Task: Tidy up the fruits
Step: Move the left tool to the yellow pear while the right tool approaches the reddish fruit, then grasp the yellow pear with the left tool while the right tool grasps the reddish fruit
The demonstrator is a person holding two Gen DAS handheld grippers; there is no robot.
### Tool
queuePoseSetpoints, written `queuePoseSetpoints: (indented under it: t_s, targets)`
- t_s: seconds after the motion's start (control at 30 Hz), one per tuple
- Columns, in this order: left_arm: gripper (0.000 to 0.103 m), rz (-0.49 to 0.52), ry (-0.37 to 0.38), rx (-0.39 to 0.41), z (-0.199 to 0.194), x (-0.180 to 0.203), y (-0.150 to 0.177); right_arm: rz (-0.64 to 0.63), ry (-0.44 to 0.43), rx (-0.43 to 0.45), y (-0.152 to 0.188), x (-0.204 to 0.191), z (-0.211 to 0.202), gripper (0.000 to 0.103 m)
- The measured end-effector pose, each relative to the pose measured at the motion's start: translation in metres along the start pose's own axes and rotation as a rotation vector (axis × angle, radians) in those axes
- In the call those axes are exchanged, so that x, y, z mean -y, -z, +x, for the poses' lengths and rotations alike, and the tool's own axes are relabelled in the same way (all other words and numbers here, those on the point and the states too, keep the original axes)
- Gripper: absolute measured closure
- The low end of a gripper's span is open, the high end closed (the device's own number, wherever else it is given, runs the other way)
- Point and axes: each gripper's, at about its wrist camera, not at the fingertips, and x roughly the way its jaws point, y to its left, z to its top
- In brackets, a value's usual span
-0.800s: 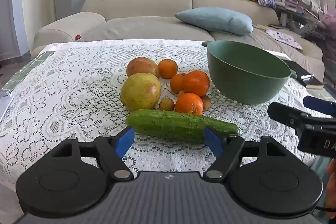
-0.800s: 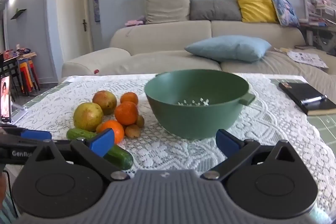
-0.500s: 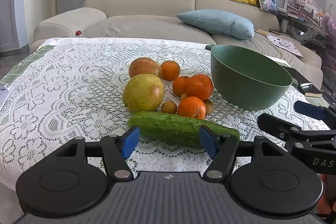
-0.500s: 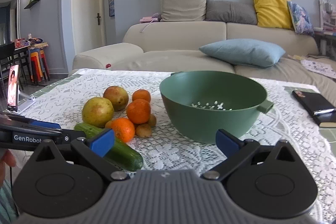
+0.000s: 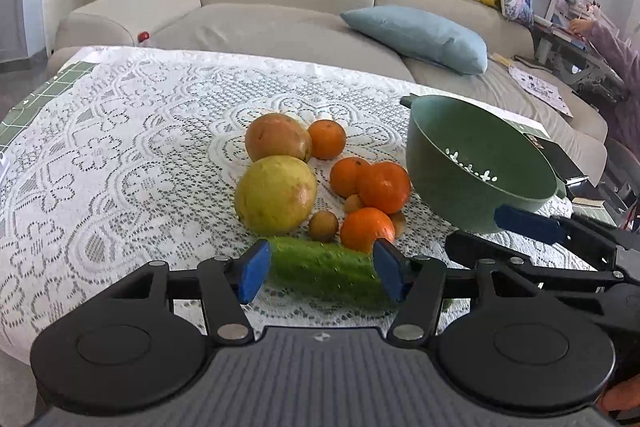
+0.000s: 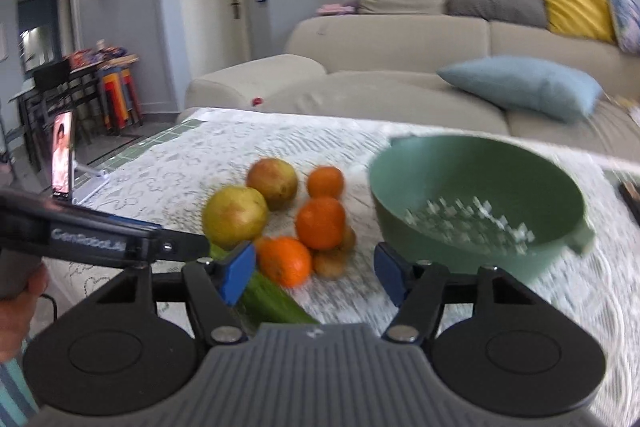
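Note:
A green cucumber point(image 5: 324, 269) lies on the lace tablecloth, nearest to me. Behind it sit a yellow-green pear-like fruit point(image 5: 275, 194), a reddish fruit point(image 5: 277, 137), several oranges point(image 5: 383, 187) and small brown fruits point(image 5: 323, 225). A green colander bowl point(image 5: 476, 167) stands to the right, empty. My left gripper point(image 5: 320, 275) is open, its blue pads on either side of the cucumber's middle, a little above it. My right gripper point(image 6: 314, 277) is open and empty, above the table between the fruit pile point(image 6: 320, 223) and the bowl point(image 6: 476, 195); it also shows in the left wrist view point(image 5: 532, 227).
The round table point(image 5: 120, 155) carries a white lace cloth. A black notebook point(image 5: 560, 155) lies behind the bowl at the right. A sofa with cushions point(image 5: 412, 35) stands beyond the table. A phone on a stand point(image 6: 62, 155) sits at the table's left edge.
My left gripper has moved forward and its pads have narrowed around the cucumber. My right gripper has swung left toward the fruit pile and narrowed its opening; its view is blurred by motion.

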Motion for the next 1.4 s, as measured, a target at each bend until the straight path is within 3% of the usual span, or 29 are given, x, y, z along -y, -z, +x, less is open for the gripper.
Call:
queuePoseSetpoints:
  t_s: [0.13,0.23,0.33,0.43,1.0,1.4]
  targets:
    - [0.034,0.02,-0.003,-0.046,0.01,-0.007,-0.022,-0.092,-0.008,-0.011,-0.016,-0.006,0.02,0.052]
    - [0.027,0.11,-0.034,-0.076,0.024,-0.006,-0.038,-0.166,-0.01,-0.027,-0.032,-0.009,0.039,0.065]
    - [0.026,0.238,-0.038,-0.084,0.037,-0.004,-0.042,-0.2,-0.013,-0.02,-0.048,-0.008,0.053,0.068]
    - [0.024,0.276,-0.019,-0.097,0.048,-0.008,-0.041,-0.192,-0.022,-0.02,-0.061,-0.003,0.065,0.068]
    - [0.019,0.199,0.038,-0.192,0.096,-0.028,-0.051,-0.223,-0.091,-0.055,-0.068,-0.006,0.102,0.067]
    - [0.025,0.093,0.084,-0.205,0.102,-0.042,-0.052,-0.223,-0.118,-0.044,-0.071,-0.004,0.112,0.066]
